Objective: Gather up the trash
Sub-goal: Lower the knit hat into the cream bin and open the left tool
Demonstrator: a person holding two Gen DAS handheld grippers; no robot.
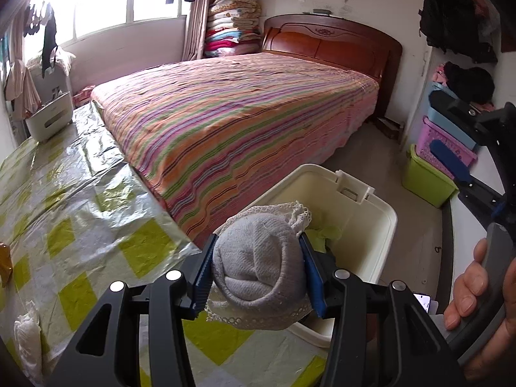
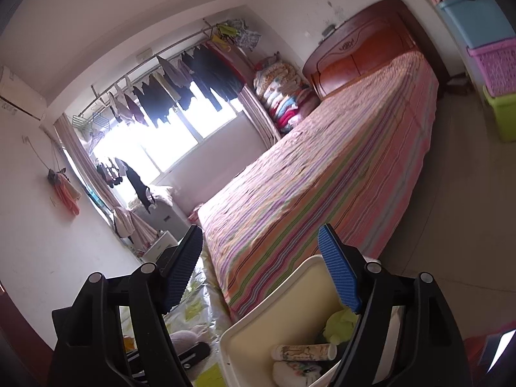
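Observation:
My left gripper is shut on a rolled grey sock with a white lace edge, held over the table's corner beside a cream plastic bin. The same bin lies below my right gripper, whose blue pads stand wide apart with nothing between them. Inside the bin I see a yellow-green crumpled piece, a printed tube and a white wad. From the left wrist view, the right gripper hovers at the right, with a hand on its handle.
A table with a yellow-checked plastic cover fills the left; on it lie a white crumpled tissue and a white box. A striped bed stands behind the bin. Stacked plastic crates line the right wall.

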